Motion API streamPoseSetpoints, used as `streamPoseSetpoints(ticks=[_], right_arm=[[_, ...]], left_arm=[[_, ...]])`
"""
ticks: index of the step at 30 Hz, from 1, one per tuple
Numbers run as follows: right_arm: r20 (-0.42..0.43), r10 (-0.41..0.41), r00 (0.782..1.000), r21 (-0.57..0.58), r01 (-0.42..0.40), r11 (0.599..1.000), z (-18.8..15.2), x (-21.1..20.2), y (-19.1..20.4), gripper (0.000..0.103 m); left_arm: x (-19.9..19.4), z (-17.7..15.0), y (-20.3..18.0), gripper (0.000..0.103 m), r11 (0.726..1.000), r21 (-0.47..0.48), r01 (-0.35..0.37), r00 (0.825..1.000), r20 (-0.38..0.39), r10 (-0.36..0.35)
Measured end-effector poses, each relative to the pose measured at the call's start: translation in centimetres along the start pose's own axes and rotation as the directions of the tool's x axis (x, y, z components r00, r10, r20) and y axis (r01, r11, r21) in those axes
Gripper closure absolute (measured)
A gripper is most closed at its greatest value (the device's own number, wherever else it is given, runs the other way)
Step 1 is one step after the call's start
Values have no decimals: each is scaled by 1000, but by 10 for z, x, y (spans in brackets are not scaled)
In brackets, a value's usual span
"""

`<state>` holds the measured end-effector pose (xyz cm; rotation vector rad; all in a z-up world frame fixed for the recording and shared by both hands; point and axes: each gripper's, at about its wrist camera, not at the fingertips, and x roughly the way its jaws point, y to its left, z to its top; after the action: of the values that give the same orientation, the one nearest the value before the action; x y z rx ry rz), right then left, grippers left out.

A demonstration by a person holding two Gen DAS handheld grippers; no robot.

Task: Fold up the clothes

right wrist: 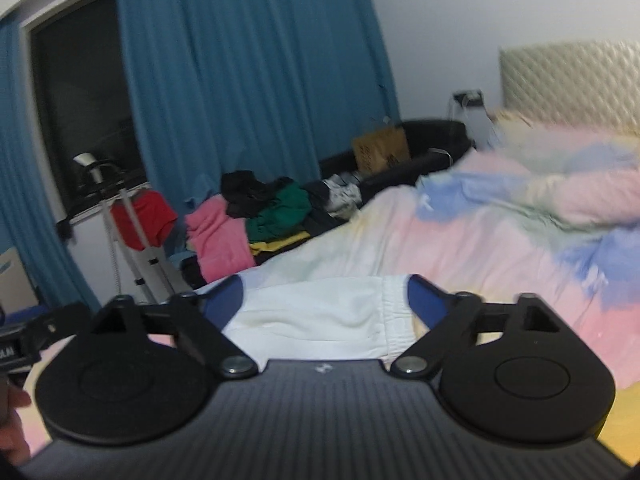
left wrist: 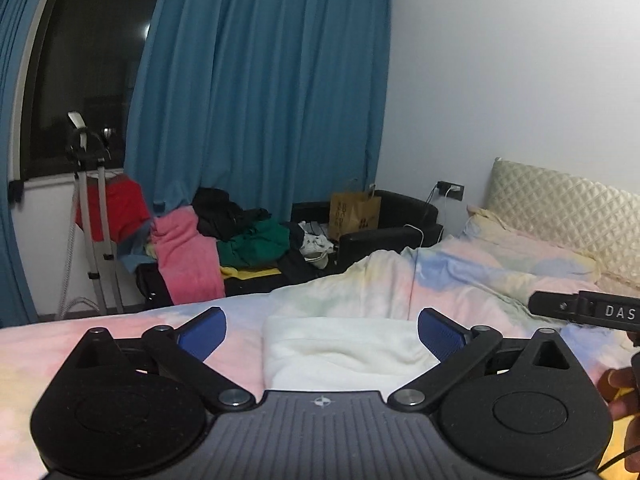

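Hovering low over the bed, both handheld grippers pointed at the same soft white fleece garment [left wrist: 340, 352], which lay on the pastel tie-dye duvet [left wrist: 460, 280] in what looked like a compact, already doubled-over bundle. From the right wrist view you could make out a ribbed elastic band along its right edge, so I'd guess sweatpants or shorts, but honestly couldn't tell for sure.

The left gripper [left wrist: 322, 334] had its jaws spread wide, blue pads on either side with the white cloth sitting between and just ahead of them, not pinched. Same deal with the right gripper [right wrist: 326, 300]: jaws released, the garment framed between the 2 pads, the elastic edge close to the right pad. That view was blurry, so whether a pad actually touched the fabric I couldn't say.

My read on the why: keeping both tools low and square to the cloth made sense either for grabbing an edge to make another fold or for having just let go of a finished one. The scene fit both.

Over by the blue curtains [left wrist: 260, 100], a messy pile of pink, green and black clothes [left wrist: 224, 240] sat on a dark couch, well apart from the bed.
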<state>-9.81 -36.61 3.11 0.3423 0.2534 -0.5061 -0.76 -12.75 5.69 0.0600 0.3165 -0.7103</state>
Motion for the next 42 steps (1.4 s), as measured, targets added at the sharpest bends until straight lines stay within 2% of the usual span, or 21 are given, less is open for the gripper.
streamPoseSetpoints(ticks=[5,9,14,24,29,32,37,42], right_arm=[[11,44,999,-45,-43,998,-19,-25,27,13],[19,66,998,-51,-65,997,-36,-35,44,13],[35,37,999,-81,-34,996,-64,-33,60,13],[2,6,1000,-116,-6,993,-109,-7,74,13],[25,-55,998,-93,57,994,-123,-1,72,13],[13,-107,994,-109,108,988,-128,5,75,13],[-9,-104,995,-120,102,988,-130,14,75,13],[-29,-111,993,-122,107,987,-131,19,75,13]], left_arm=[[-45,-9,-1,0,1000,-19,-16,999,32,17],[-57,-23,0,0,999,-25,-36,999,25,36],[-68,-43,10,0,998,-32,-53,999,9,53],[-38,-81,26,0,998,-1,-70,997,-39,70],[-18,-96,28,0,997,19,-75,996,-44,76],[-3,-105,28,0,996,38,-79,995,-65,81],[8,-115,30,0,996,35,-81,992,-92,84],[7,-117,29,0,995,42,-90,992,-81,93]])
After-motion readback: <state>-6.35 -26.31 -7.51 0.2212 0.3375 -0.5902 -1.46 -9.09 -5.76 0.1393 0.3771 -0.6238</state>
